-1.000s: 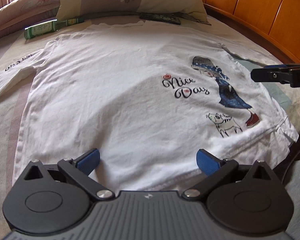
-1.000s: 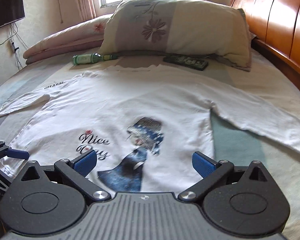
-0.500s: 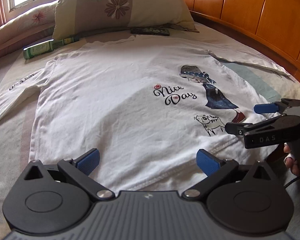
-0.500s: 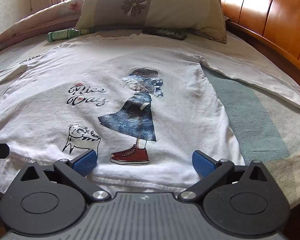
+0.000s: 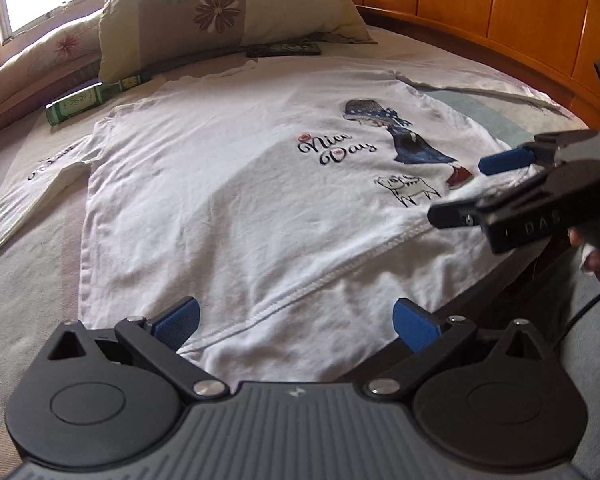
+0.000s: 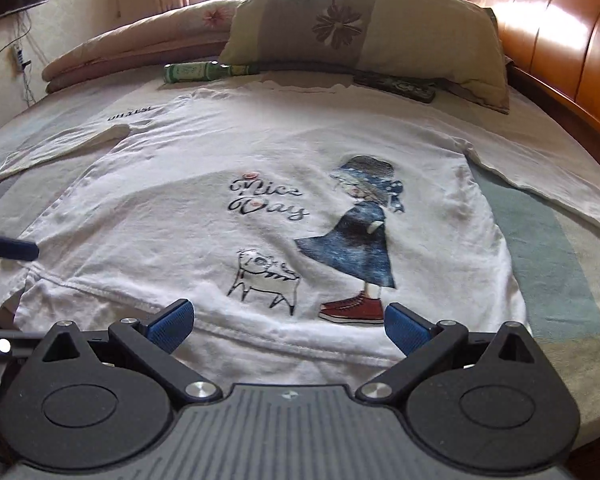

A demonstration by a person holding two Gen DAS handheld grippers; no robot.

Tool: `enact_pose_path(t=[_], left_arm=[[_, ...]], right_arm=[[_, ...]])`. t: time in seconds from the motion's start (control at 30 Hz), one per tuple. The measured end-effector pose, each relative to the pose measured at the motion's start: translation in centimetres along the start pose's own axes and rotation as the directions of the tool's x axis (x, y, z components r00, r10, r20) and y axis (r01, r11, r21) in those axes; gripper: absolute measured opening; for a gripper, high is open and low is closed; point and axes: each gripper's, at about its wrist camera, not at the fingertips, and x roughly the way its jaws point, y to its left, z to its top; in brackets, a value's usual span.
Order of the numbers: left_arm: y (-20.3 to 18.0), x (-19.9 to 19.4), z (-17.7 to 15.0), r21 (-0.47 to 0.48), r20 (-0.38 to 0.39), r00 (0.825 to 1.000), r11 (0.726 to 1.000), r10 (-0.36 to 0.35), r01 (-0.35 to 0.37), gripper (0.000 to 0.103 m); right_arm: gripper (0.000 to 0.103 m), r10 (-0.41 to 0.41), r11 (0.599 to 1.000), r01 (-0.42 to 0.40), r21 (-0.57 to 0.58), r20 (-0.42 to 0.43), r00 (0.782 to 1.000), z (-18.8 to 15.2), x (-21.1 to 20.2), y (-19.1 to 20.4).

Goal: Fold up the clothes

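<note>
Shirt (image 6: 188, 208) flat, print up on bed (image 6: 548, 264) | L gripper (image 5: 296, 320) + R gripper (image 6: 286, 322) both spread wide, empty | poised at hem, prob. to pinch it for 1st fold

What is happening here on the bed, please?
A person holds two grippers over a white long-sleeved shirt spread flat, print side up, on the bed. The left gripper and the right gripper are both open at the shirt's bottom hem and grip nothing. No fold is made yet; both sleeves lie out to the sides. A pillow, a green bottle and a dark flat object lie beyond the collar.
</note>
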Motion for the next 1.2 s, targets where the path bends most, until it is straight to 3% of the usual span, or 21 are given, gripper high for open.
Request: enact_pose_path(t=[0.17,0.37,0.5,0.63,0.73,0.87,0.97,1.03,1.1,1.2], left_arm=[[0.0,-0.7,-0.8,0.048,0.024,1.000,0.999,-0.019,0.018,0.102],[-1.7,0.1,-1.2,0.135,0.005,0.998,0.989,-0.058,0.057,0.102],[-4.2,0.7,-0.9,0.256,0.024,0.998,0.965,-0.066,0.058,0.102],[-5.4,2.2,-0.1,0.348,0.053,0.999,0.937,-0.001,-0.017,0.102],[-4.9,2.6,0.9,0.346,0.088,0.995,0.935,0.042,-0.071,0.102],[-3.3,2.4,2.1,0.314,0.103,0.994,0.947,0.032,-0.063,0.102],[-2.0,2.6,3.0,0.281,0.108,0.994,0.957,0.036,-0.065,0.102],[-1.1,2.6,3.5,0.249,0.105,0.994,0.967,0.026,-0.052,0.102],[-0.5,2.7,3.9,0.225,0.102,0.994,0.973,0.031,-0.053,0.102],[-0.1,2.7,4.0,0.208,0.097,0.995,0.977,0.033,-0.052,0.102]], right_arm=[[0.103,0.033,0.968,-0.042,-0.248,-0.042,0.999,-1.6,-1.7,3.0],[0.103,-0.122,0.874,0.090,-0.477,-0.036,0.992,-3.7,-0.8,5.0],[0.103,-0.096,0.898,0.098,-0.430,0.026,0.995,-2.5,-2.1,4.5],[0.103,-0.116,0.931,0.142,-0.335,0.094,0.989,-0.6,-3.0,2.9],[0.103,-0.123,0.942,0.147,-0.302,0.097,0.988,-0.3,-3.3,2.0],[0.099,-0.027,0.939,0.065,-0.338,0.115,0.993,-1.1,-5.1,1.8],[0.080,0.123,0.909,-0.079,-0.410,0.080,0.989,-1.8,-6.2,2.5],[0.060,0.203,0.871,-0.168,-0.461,0.028,0.979,-2.2,-6.1,3.3],[0.048,0.223,0.835,-0.200,-0.512,-0.017,0.975,-2.6,-5.2,4.5],[0.040,0.208,0.791,-0.193,-0.581,-0.042,0.977,-2.9,-3.5,6.5]])
